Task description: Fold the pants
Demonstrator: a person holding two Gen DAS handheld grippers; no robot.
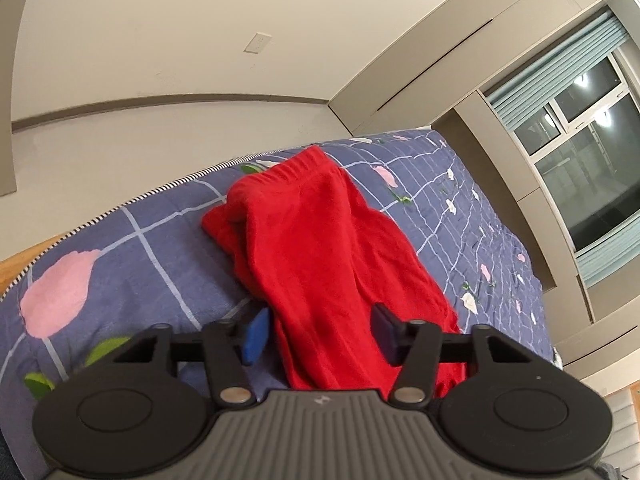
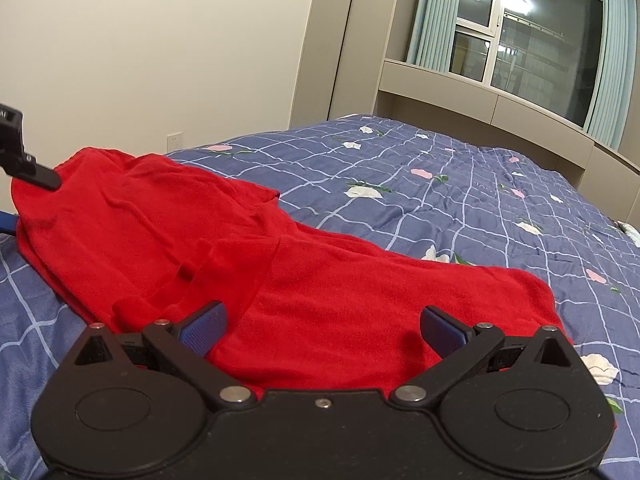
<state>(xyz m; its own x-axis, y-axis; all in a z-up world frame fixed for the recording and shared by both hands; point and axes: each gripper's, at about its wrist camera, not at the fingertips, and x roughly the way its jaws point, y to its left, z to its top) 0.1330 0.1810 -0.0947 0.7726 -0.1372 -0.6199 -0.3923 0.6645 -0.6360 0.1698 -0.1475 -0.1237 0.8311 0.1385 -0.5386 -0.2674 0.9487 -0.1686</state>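
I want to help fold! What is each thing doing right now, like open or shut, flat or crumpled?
red pants: crumpled on the bed, not folded neatly.
left gripper: open, a finger on either side of the pants' end.
right gripper: open over the pants, holding nothing.
floral bedspread: spread out, slightly wrinkled.
window: looks shut, dark outside.
curtains: drawn aside.

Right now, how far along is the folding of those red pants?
Partly done: the red pants lie on the floral bedsheet with one layer already doubled over. Nothing is gripped; the left gripper and right gripper are both open over the cloth. Further folds and smoothing remain.
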